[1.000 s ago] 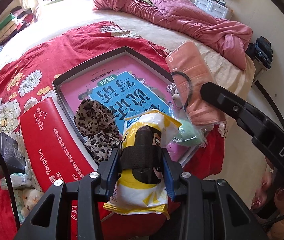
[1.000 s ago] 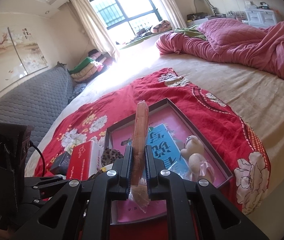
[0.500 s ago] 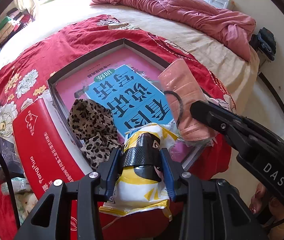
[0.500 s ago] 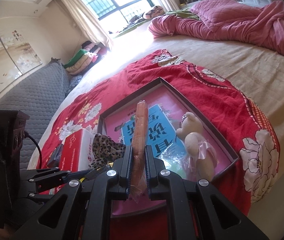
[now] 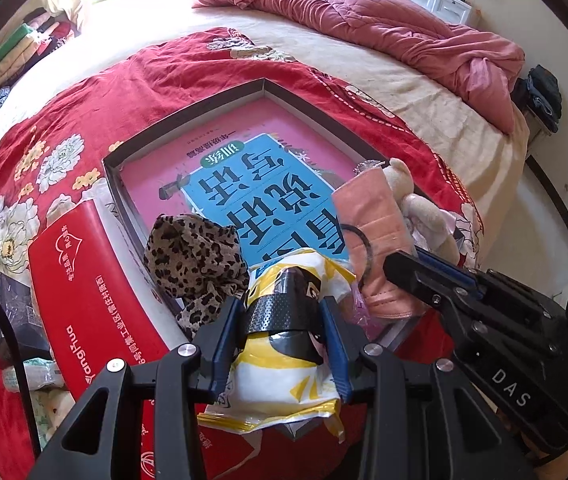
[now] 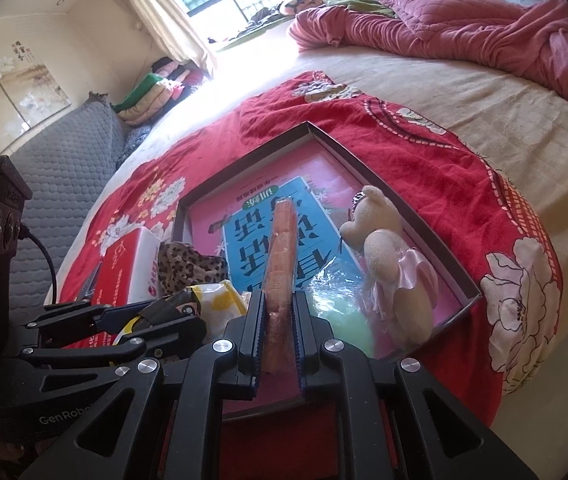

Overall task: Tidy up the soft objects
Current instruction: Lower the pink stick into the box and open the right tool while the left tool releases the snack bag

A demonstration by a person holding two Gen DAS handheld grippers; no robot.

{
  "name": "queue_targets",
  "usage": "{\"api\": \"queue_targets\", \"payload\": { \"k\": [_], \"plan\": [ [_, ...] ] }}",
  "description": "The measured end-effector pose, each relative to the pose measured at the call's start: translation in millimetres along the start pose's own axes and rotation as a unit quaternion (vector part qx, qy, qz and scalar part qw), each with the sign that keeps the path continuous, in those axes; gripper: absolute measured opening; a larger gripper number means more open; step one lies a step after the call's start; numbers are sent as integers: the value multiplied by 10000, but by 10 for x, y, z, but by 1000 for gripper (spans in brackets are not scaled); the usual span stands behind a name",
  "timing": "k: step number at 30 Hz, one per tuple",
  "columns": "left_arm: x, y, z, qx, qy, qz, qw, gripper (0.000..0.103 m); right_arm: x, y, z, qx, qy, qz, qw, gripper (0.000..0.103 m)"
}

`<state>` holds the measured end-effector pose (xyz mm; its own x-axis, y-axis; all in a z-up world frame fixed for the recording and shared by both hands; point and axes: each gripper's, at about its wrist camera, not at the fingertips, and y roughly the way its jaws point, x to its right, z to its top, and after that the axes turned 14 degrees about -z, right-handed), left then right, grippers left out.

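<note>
Both tongs are loaded. Our right gripper [image 6: 278, 332] is pinched narrow on the flat salmon-pink fabric pad in its clear plastic sleeve [image 6: 282, 256], gripped at its near end so the rest stands edge-on ahead of the jaws, over the near end of the shallow dark-rimmed box with the pink and blue printed floor [image 6: 379, 182]. We judge it light and limp, and the film looks slick, so a hold close to the end lets it droop or slide; a grip nearer the middle would carry it better.

Our left gripper [image 5: 282, 332] is closed partway on the crinkly yellow and white plastic packet with a black band [image 5: 284, 364], taken across its waist. It looks squashy and light, held at the box's near edge.

Just ahead and left of the left jaws lies the crumpled leopard-print cloth [image 5: 192, 256]. Right of the right jaws sits the cream plush bear in a pink skirt [image 6: 387, 256] inside the box. Left of the box rests the red rectangular tissue box [image 5: 88, 296].
</note>
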<state>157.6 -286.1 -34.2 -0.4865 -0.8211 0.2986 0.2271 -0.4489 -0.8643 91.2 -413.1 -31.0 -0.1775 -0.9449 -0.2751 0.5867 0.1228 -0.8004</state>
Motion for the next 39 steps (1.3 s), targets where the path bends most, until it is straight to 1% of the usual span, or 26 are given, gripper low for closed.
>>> {"api": "queue_targets", "payload": {
  "k": [4,8,10,11,13,17,21,23,25,27,30,33,35,37,39],
  "plan": [
    [-3,22,13,-21,-13,74,10000,42,4,1,0,-11,-35,-80,10000,16],
    [28,33,1,-35,50,129,9999,42,-16,-9,12,-4,-81,-53,10000,19],
    [27,35,1,-26,29,120,9999,42,-21,-20,21,27,-69,-69,9999,26],
    [25,35,2,-21,22,108,9999,42,-15,-24,23,31,-63,-77,9999,26],
    [18,38,5,-30,9,95,9999,42,6,-33,29,48,-12,-98,9999,30],
    [-7,31,9,-6,-92,45,9999,42,68,-79,49,123,113,-139,9998,32],
    [-11,32,32,7,-107,149,9998,42,88,-136,59,205,115,-210,9995,33],
    [-25,26,47,39,-122,208,9997,42,85,-146,62,230,61,-303,9993,37],
    [-41,38,62,10,-133,276,9995,43,67,-153,58,254,-29,-401,9989,43],
    [-56,42,72,9,-151,291,9995,44,52,-152,62,278,-77,-457,9985,44],
    [-61,36,67,20,-153,320,9994,46,52,-159,68,297,-102,-524,9981,50],
    [-64,22,50,23,-162,295,9994,47,61,-177,74,339,-89,-540,9979,50],
    [-59,7,41,38,-155,266,9995,48,57,-189,79,366,-112,-567,9977,51],
    [-53,-11,30,53,-149,249,9996,52,49,-199,82,393,-127,-578,9975,51],
    [-51,-31,24,79,-149,197,9997,53,37,-204,83,400,-143,-597,9973,52]
  ]
}}
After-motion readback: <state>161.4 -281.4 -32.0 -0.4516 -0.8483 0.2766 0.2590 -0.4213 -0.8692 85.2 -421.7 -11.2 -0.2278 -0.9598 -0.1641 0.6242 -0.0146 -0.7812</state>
